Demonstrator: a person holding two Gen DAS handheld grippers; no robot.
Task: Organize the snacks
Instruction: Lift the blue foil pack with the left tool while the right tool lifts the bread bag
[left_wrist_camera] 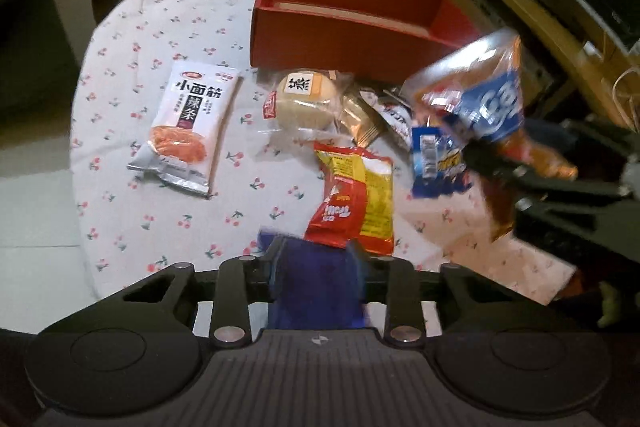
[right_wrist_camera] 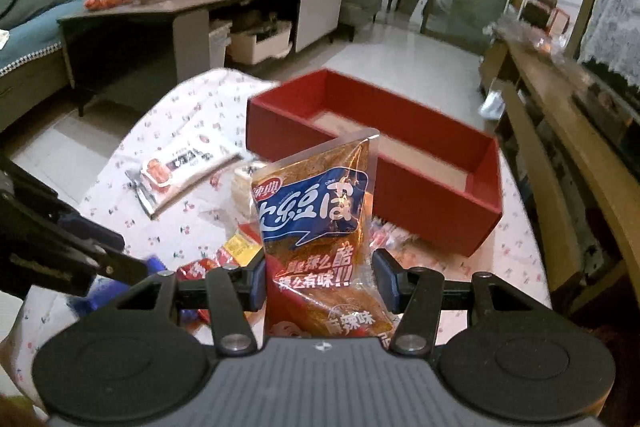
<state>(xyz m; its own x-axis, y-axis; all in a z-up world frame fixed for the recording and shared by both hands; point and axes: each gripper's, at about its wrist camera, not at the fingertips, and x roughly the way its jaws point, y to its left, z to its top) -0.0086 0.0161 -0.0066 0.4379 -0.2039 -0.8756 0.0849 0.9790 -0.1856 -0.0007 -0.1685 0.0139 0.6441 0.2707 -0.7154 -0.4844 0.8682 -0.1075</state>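
Two snacks held, red box straight ahead

The right gripper [right_wrist_camera: 318, 285] grips the tall brown snack bag [right_wrist_camera: 320, 227]; the left gripper [left_wrist_camera: 316, 259], closed, pinches the red-yellow packet [left_wrist_camera: 352, 203]. The red box [right_wrist_camera: 400, 163] waits just beyond, nearer the right one.

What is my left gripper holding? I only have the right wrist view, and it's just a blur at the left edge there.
Observer: The left wrist view shows the left gripper shut on the red end of a red and yellow packet.
Operator: What is the brown and blue bag in my right gripper hiding from me?
Observer: A small gold packet and a blue packet. Both lie on the cloth next to the wrapped bun, in front of the red box.
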